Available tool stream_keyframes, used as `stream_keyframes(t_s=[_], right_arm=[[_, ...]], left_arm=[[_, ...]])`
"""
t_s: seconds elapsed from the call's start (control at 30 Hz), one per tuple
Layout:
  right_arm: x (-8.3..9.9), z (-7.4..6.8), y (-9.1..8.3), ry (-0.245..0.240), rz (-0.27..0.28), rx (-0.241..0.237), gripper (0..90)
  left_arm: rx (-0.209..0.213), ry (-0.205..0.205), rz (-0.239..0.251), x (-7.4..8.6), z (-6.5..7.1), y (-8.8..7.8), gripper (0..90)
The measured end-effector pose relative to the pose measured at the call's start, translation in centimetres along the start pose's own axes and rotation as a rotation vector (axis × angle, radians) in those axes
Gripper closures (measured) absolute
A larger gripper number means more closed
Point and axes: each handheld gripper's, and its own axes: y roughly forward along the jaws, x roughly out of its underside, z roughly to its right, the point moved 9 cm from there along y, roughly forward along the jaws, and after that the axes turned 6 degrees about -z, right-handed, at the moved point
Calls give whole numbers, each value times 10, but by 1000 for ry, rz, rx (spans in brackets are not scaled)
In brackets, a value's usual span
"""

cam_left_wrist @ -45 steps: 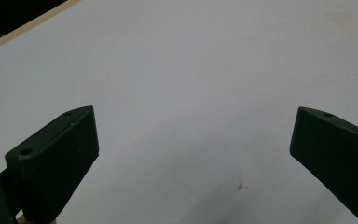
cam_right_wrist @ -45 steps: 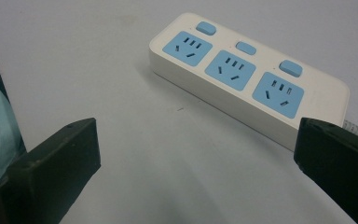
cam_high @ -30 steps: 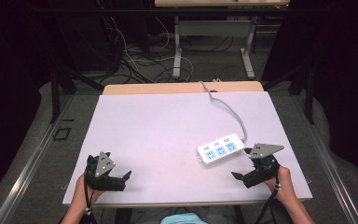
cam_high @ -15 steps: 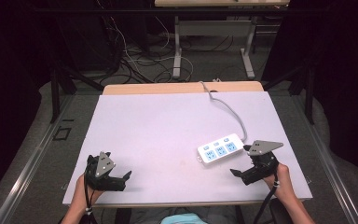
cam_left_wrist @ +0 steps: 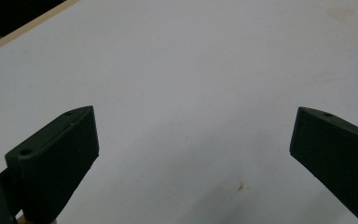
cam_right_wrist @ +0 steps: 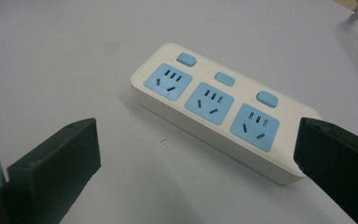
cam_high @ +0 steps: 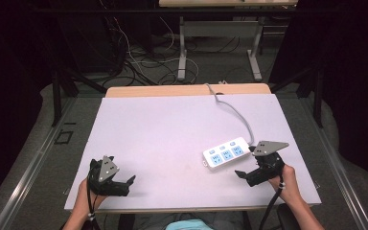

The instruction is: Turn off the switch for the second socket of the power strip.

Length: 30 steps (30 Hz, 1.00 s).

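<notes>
Surface (cam_high: pixel 172 139): pale lilac-white sheet, wood strip exposed along the far edge, otherwise bare apart from one item.

Power strip (cam_high: pixel 226 153): white, laid flat near the right edge, toward the near right corner, slightly askew. Three blue socket faces (cam_right_wrist: pixel 211 102) are seen in a row in the right gripper view, each with a small blue switch (cam_right_wrist: pixel 225 78) behind it. A grey cable (cam_high: pixel 232 109) is run from its end back over the far edge.

Right gripper (cam_high: pixel 243 175): held at the near right corner, just beside the strip's near side, not touching it. Jaws are spread wide, nothing between them; the strip is framed ahead of them in its own camera.

Left gripper (cam_high: pixel 129 182): rested at the near left corner, well apart from the strip, jaws spread, bare surface ahead.

Change noted: over the last second the right gripper has been drawn slightly down and inward along the strip's near side; the left has not moved and the strip has not shifted. This is judged to be lining up for a reach onto the strip, with no contact made yet.

Markings: no brand, label or lettering can be read on the strip; only the slot patterns are seen.
</notes>
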Motion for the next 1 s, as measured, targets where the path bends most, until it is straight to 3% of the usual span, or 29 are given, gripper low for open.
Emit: stream_keyframes(t_s=[0.27,1.0], right_arm=[[-4,5,2,16,-8,7,0],[-21,20,16,-7,-16,22,7]], left_arm=[[2,3,-7,0,0,0,9],[-3,6,-10,0,0,1,9]])
